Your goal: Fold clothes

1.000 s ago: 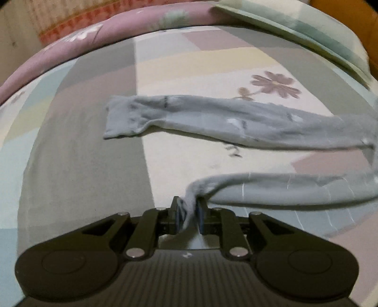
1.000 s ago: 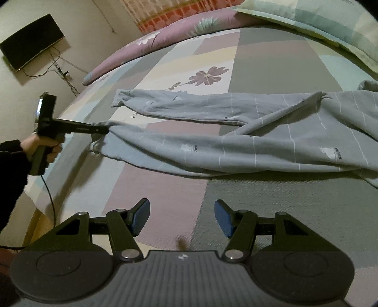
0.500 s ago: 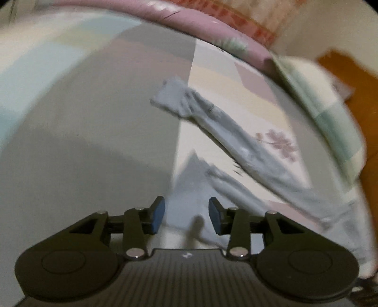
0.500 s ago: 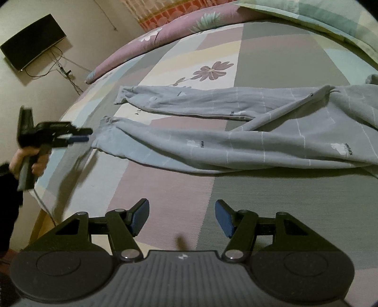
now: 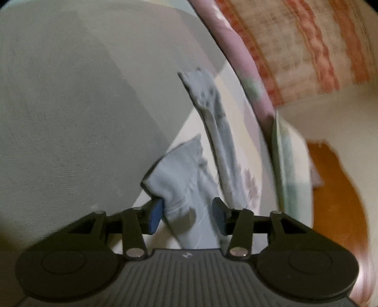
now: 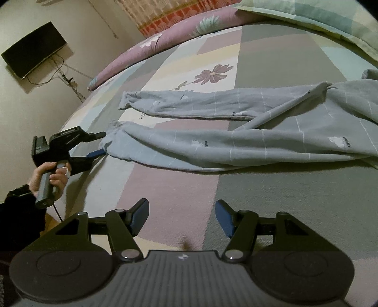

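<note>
Grey pyjama trousers (image 6: 236, 146) with thin white lines lie spread across the patchwork bed cover (image 6: 177, 193), both legs pointing left. The far leg (image 6: 189, 104) lies flat. My left gripper (image 6: 101, 144), rolled onto its side in a person's hand (image 6: 49, 174), is at the cuff (image 6: 115, 139) of the near leg. In the left wrist view that cuff (image 5: 179, 179) lies between the blue pads of the left gripper (image 5: 186, 212); the jaws are opening and the pads do not press on it. My right gripper (image 6: 182, 217) hovers open over bare cover, nothing between its fingers.
A pink bolster (image 6: 165, 40) and a green checked pillow (image 6: 307, 14) lie along the bed's far side. A black screen (image 6: 33, 50) hangs on the wall at the left. The bed's left edge runs just behind the left gripper.
The left gripper let go of the near leg's cuff, rolled onto its side, sank and now straddles the cuff with its jaws apart. That leg now lies flat. The right gripper stayed put.
</note>
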Action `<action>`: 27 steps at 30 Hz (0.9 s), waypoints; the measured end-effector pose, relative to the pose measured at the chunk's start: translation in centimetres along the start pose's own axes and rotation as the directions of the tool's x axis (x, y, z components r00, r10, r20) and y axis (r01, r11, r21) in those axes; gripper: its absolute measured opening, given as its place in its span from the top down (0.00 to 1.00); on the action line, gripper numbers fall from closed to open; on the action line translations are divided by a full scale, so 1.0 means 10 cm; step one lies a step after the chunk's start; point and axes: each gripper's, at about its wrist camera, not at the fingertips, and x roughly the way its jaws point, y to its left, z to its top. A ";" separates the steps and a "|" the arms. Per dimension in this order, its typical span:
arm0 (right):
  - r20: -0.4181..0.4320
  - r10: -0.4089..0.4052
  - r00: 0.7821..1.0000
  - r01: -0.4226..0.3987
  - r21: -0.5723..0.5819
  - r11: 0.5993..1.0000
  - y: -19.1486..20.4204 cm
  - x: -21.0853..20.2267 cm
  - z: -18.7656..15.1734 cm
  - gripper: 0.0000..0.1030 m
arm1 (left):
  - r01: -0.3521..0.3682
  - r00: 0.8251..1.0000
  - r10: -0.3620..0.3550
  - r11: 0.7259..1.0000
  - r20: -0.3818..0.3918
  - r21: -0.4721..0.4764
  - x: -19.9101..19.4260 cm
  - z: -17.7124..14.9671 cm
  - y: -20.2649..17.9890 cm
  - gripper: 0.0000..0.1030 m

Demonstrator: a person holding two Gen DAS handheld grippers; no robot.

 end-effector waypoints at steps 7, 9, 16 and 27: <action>0.004 0.002 1.000 -0.002 0.016 1.000 -0.02 -0.03 -0.05 0.35 | 0.005 0.999 -0.003 0.999 0.050 -0.041 0.04 -0.10 -0.06 0.54; 0.018 -0.008 1.000 0.007 0.027 1.000 -0.05 -0.10 -0.07 0.35 | 0.016 0.998 -0.016 1.000 0.057 -0.006 0.03 -0.19 -0.07 0.54; 0.042 -0.025 0.999 0.022 0.086 0.996 -0.20 -0.18 -0.11 0.31 | -0.008 0.991 0.006 1.000 0.133 0.010 0.16 -0.08 -0.16 0.54; 0.106 -0.080 0.991 0.053 0.244 0.968 -0.70 -0.49 -0.22 0.31 | -0.187 0.969 0.163 0.975 0.187 0.121 -0.37 -0.19 -0.46 0.97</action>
